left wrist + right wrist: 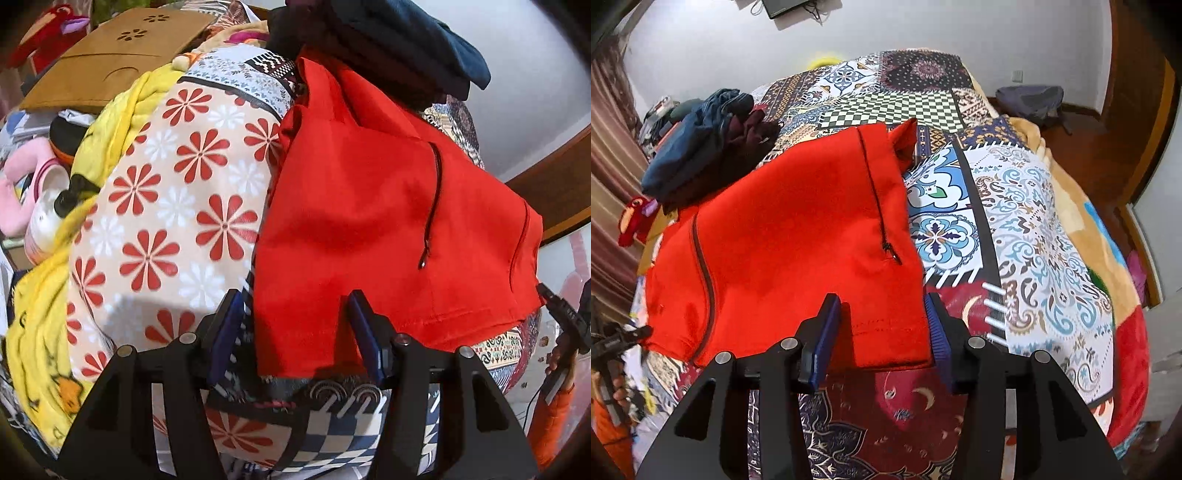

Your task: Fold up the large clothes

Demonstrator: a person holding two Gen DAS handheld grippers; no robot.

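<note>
Left gripper (299,332): I read the jaws as spread wide, one blue pad on each side of a hem corner of the red garment (388,206), with visible gaps, so nothing is clamped. Right gripper (882,336): same condition, jaws well apart and straddling the opposite hem corner (798,236); I see no contact at the pads.

Items in view, largest first:

1. Patchwork bedspread (1027,229). It covers the bed and carries everything else.
2. Red garment. It lies mostly flat on the bedspread, hem toward both grippers. I see two dark zippers on it in the right wrist view, the right one with its pull pointing toward the hem.
3. Floral-print cloth (177,206), beside the garment's left edge in the left wrist view.
4. Yellow blanket (40,314), bunched along the far side of the floral cloth.
5. Dark clothes pile (701,151), navy and maroon, touching the garment's far edge.
6. Red plush toy (633,218), just beyond the pile.
</note>
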